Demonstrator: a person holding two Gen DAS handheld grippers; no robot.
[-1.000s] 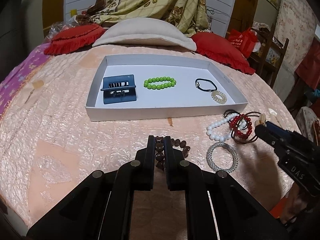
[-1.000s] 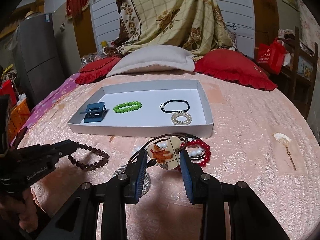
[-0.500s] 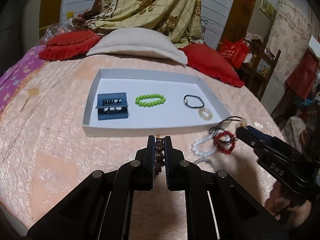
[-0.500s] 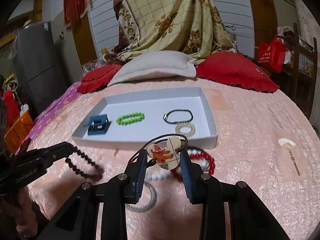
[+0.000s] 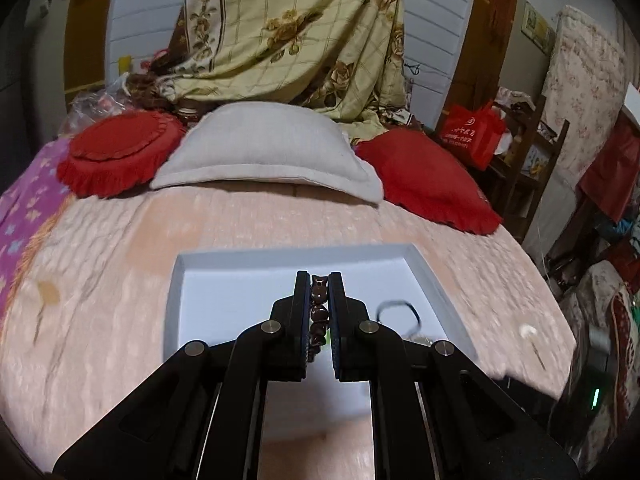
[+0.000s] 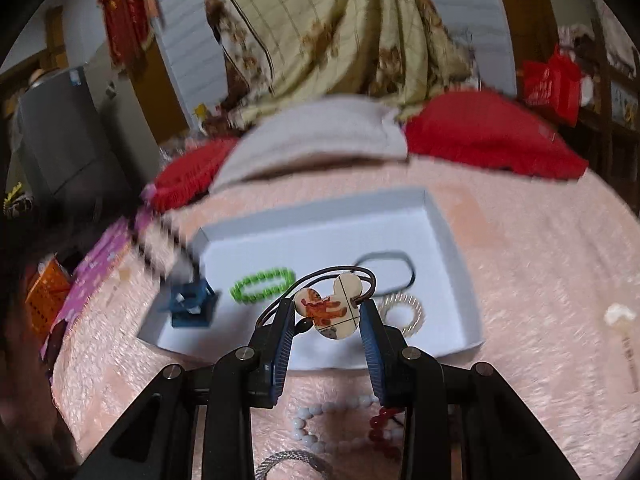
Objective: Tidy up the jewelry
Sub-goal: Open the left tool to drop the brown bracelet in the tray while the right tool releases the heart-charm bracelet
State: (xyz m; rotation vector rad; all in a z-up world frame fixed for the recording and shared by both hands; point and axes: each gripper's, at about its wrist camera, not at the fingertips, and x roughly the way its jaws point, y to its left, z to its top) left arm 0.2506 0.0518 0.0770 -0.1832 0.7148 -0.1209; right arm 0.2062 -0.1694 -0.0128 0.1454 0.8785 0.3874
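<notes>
Left wrist view: the left claw is clenched on a brown bead bracelet above the white tray on the bed. The right claw grips a mouse-shaped pendant on its cord over the tray's near edge, beside the green bracelet.

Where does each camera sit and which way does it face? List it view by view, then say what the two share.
Left wrist: sits on the left gripper, looking forward along its fingers over the white tray toward the pillows; its fingers, shut on a brown bead bracelet, fill the bottom.
Right wrist: sits on the right gripper, facing the same tray from nearer its front edge; its fingers hold a cartoon-print hair tie.
Shared: the tray, the black hair tie in it, the grey pillow and the floral blanket.
</notes>
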